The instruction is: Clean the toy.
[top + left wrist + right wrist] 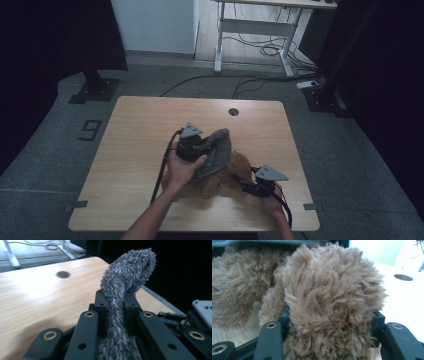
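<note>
Left tool (116, 312) pinches the soft grey fleece cloth (125, 282), lifted over the desk (140, 130); right tool (329, 322) clamps the light brown plush toy (332, 290) beneath it: both compress and grip anywhere.

A plush toy (227, 172) is laid on the table (140, 130), toward its near edge. A fuzzy cloth (218, 150) is draped over the toy's left part. The left gripper (197, 145) is placed left of the toy, the right gripper (250, 186) at its right. A hole (233, 111) is set behind them.
</note>
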Motion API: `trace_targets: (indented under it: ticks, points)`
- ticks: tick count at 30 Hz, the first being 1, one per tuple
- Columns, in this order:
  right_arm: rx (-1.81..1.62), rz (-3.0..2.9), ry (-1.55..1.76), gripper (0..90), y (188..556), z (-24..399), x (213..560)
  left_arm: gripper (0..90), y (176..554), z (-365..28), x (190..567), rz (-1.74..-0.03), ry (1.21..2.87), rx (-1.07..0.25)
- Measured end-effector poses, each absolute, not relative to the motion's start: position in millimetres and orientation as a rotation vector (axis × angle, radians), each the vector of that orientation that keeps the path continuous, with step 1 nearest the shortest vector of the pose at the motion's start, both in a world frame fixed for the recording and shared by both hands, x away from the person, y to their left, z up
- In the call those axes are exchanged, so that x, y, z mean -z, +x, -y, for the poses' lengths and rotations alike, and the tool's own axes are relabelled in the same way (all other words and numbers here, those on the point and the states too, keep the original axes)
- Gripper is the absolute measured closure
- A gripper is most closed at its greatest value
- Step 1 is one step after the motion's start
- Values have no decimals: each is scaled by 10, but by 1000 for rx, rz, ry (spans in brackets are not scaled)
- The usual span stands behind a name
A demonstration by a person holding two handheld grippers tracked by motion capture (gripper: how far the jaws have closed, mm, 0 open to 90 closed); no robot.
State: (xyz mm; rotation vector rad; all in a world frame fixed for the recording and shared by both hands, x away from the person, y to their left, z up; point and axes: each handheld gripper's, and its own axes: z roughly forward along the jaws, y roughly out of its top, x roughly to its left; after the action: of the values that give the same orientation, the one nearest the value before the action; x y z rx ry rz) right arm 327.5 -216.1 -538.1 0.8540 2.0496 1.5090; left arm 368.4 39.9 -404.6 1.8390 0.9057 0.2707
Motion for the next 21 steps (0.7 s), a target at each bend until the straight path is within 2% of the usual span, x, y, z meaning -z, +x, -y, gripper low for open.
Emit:
trace_targets:
  ticks: [6,9,14,21]
  points:
    - [-1494,-2046,854,429,3267,2148,5376,768,3727,238,4248,-854,1951,-196]
    - [-1486,-2051,854,429,3261,2148,5375,769,3739,335,4399,-864,1996,-205]
    - [-1484,-2049,852,428,3261,2151,5382,772,3799,100,4420,-921,1995,-262]
    - [-1472,-2045,855,429,3259,2145,5379,772,3790,-487,4352,-1002,1955,-356]
